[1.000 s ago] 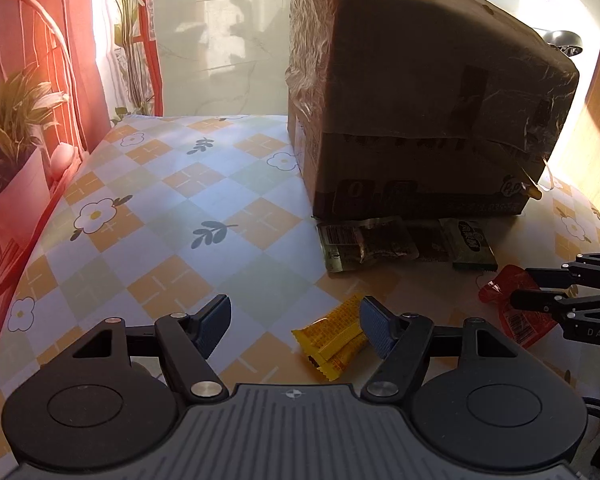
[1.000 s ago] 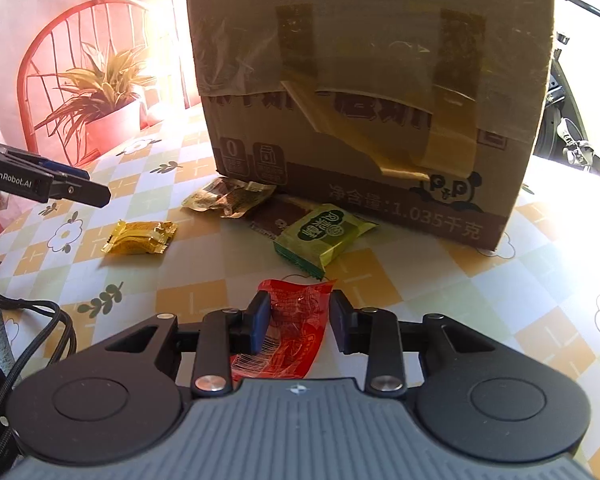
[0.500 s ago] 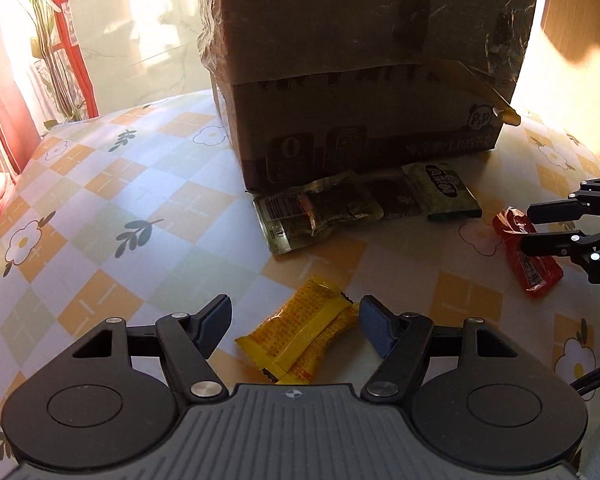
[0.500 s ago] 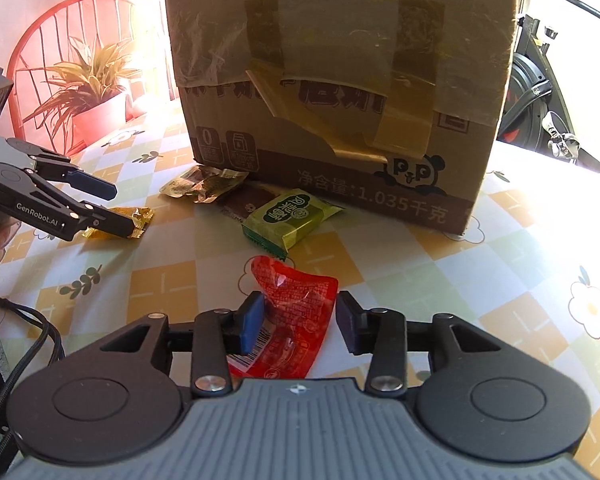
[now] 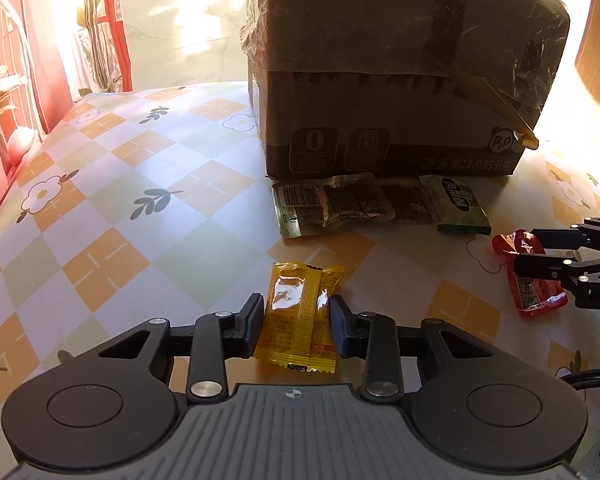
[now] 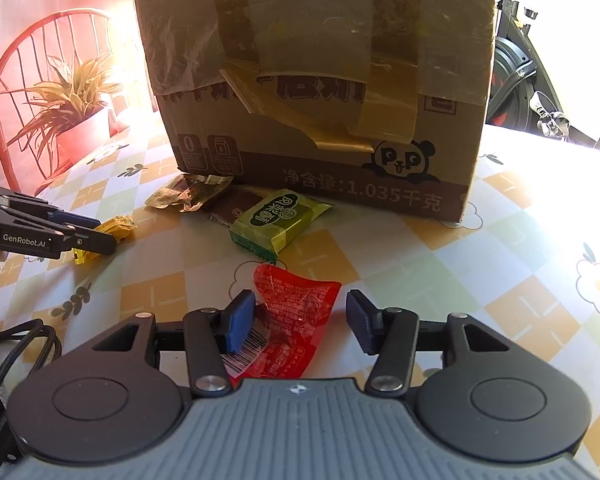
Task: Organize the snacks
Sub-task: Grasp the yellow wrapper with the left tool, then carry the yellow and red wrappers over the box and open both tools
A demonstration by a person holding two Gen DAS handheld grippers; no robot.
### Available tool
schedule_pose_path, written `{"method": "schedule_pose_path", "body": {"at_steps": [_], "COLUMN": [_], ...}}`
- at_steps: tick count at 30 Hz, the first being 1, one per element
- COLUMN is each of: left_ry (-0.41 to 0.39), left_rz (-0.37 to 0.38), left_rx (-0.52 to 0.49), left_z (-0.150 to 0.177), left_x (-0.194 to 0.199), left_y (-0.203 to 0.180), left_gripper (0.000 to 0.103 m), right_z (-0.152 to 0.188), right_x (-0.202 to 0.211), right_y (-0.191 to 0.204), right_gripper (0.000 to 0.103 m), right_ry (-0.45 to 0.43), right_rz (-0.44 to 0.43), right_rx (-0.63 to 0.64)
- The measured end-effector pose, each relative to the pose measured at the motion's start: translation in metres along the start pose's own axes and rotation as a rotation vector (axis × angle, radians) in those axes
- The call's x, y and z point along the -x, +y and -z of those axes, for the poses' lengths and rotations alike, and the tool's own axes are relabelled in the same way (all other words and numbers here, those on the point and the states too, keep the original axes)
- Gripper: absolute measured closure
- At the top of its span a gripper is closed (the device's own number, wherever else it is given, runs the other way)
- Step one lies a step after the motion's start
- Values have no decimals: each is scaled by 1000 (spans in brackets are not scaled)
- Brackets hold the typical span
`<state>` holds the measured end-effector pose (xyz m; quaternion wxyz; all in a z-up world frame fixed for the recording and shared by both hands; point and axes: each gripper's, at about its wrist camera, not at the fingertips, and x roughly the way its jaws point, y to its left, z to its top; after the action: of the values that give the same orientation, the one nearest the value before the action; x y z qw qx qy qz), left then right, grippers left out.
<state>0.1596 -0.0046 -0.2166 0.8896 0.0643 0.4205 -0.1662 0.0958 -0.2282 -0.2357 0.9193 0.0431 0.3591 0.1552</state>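
Note:
My left gripper is shut on a yellow snack packet that lies on the tablecloth, a finger pressed on each side of it. It also shows in the right wrist view. My right gripper is open around a red snack packet lying flat on the table; its left finger touches the packet, the right one stands apart. A green packet, a dark brown packet and a clear-wrapped brown packet lie against the foot of a taped cardboard box.
The table has an orange-and-green checked flower cloth. A red wire chair with a potted plant stands at the far left. A black cable lies at the near left edge. An exercise bike is behind the box.
My left gripper has closed on the yellow packet, which now lies lengthwise between the fingers. My right gripper has opened wider over the red packet and moved slightly nearer the box.

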Motion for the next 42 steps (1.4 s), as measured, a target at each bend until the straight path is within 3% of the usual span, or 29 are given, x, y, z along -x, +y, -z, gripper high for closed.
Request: {"method": "schedule_pose_path", "body": {"at_steps": [9, 11, 15, 17, 28, 33, 42], "left_ry": [-103, -131, -162, -171, -213, -303, -496], "left_rz": [8, 14, 22, 27, 39, 48, 98], "left_rx": [111, 125, 131, 131, 125, 103, 53], "left_z": [-3, -7, -11, -11, -15, -41, -126], "left_x": [31, 40, 52, 56, 69, 90, 126], "left_y": [-3, -3, -7, -10, -20, -22, -31], "left_gripper": [68, 68, 68, 68, 68, 68, 68], "right_z": [0, 0, 0, -1, -11, -35, -125], "right_x": [-5, -5, -2, 2, 34, 65, 120], "right_y": [10, 13, 20, 25, 14, 4, -10], "right_gripper": [47, 49, 78, 83, 83, 83, 83], "right_ry": [-5, 4, 0, -18, -105, -215, -479], "right_rz": [22, -7, -41, -43, -37, -23, 0], "right_rx": [54, 89, 132, 152, 121, 117, 192]}}
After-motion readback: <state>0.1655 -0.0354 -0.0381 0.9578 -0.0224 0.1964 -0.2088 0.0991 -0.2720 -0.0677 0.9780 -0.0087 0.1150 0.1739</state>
